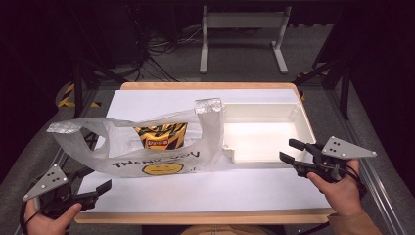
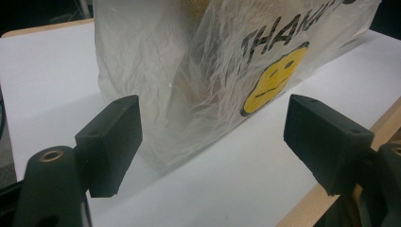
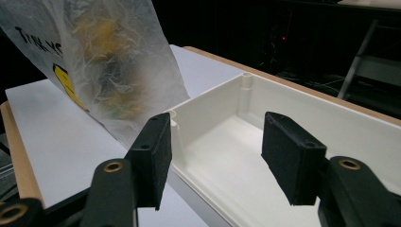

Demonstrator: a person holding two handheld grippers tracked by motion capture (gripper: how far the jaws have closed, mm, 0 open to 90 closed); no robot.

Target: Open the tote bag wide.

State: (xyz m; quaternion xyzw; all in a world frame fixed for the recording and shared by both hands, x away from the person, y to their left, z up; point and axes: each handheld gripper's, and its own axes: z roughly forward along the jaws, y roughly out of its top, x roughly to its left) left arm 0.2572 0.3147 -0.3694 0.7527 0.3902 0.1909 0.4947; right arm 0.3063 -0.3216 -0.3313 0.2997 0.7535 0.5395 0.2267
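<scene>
A translucent white plastic bag (image 1: 161,147) printed "THANK YOU" with a yellow smiley stands on the white table cover (image 1: 205,191); a yellow and black packet (image 1: 161,135) shows through it. Its handles (image 1: 208,105) stick up and out to the left. To its right lies an empty white tray (image 1: 264,134). My left gripper (image 1: 95,180) is at the table's front left corner, open, with the bag (image 2: 198,71) just ahead of its jaws (image 2: 215,137) and untouched. My right gripper (image 1: 292,151) hangs open over the tray's near right part (image 3: 331,123), nothing between its jaws (image 3: 220,151).
The wooden table edge (image 1: 205,216) runs along the front. Beyond the table, a white metal stand (image 1: 242,34) and cables lie on the dark floor. The bag's side (image 3: 108,61) leans close to the tray's left wall.
</scene>
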